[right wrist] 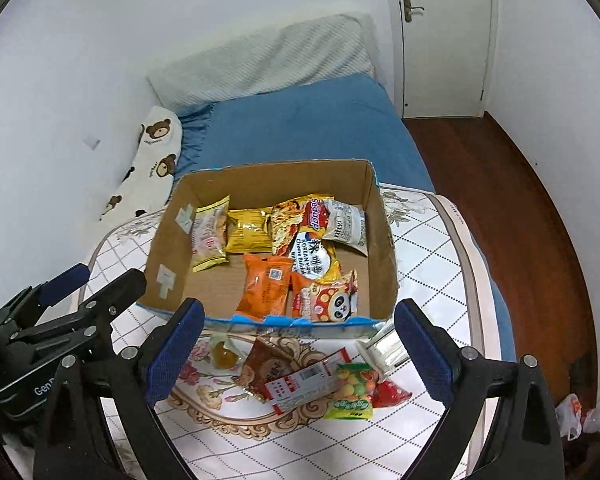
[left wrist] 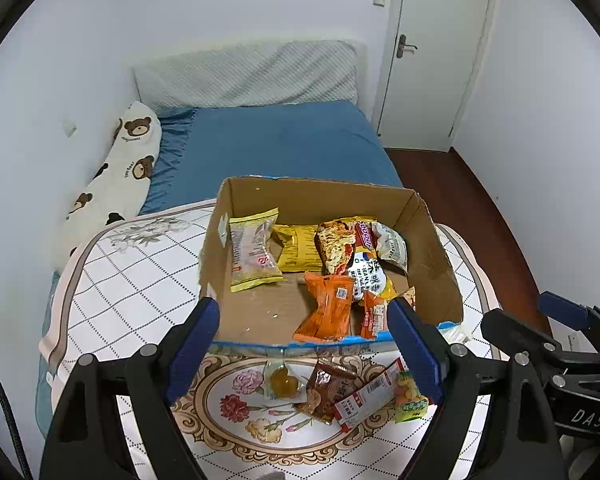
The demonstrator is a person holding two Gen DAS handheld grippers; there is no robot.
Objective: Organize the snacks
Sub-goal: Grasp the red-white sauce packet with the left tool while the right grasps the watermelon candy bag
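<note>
Snacks [right wrist: 300, 380] lie loose on the table [right wrist: 428, 240] just before the box [right wrist: 384, 248]; both left tongs [left wrist: 304, 344] and right tongs [right wrist: 300, 344] apart, empty. Risk: overlapping packets may drag neighbours off when one is gripped.

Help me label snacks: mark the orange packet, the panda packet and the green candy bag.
orange packet [right wrist: 265, 289], right wrist view, front middle.
panda packet [right wrist: 332, 300], right wrist view, printed front.
green candy bag [right wrist: 352, 394], right wrist view, middle.

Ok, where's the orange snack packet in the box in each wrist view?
Left wrist: orange packet low centre, near the box's front edge.
Right wrist: orange packet centre, left of the panda packet.
Shared landmark: cardboard box with its blue-taped front rim.
</note>
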